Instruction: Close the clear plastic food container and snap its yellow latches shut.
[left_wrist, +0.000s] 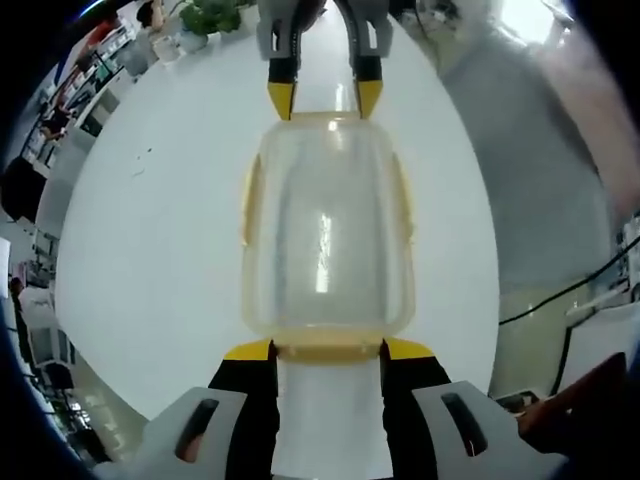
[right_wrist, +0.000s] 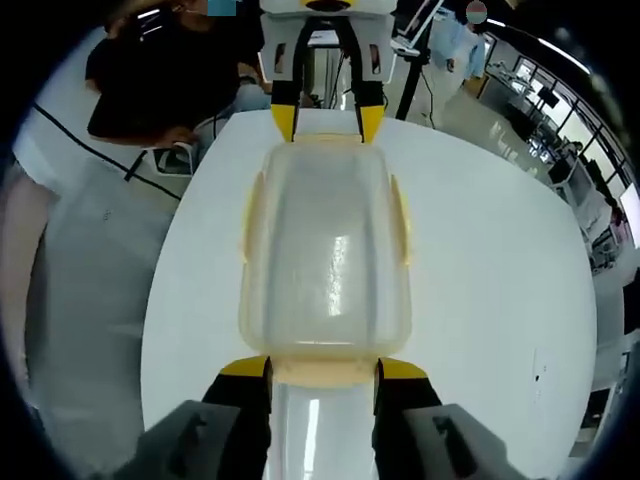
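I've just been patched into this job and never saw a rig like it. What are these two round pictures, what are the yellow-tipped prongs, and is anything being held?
No robot arm here: a person holds a two-jaw gripper in each hand, each carrying a fisheye camera. The left gripper view looks along the left gripper; the right gripper view looks along the right gripper. They face each other, so each appears at the top of the other's picture. Between them, on a white table, sits the clear plastic food container with its lid on. The yellow-tipped jaws stand at its two end yellow latches; whether they squeeze them, I cannot tell. A person in a white top is beside the table.
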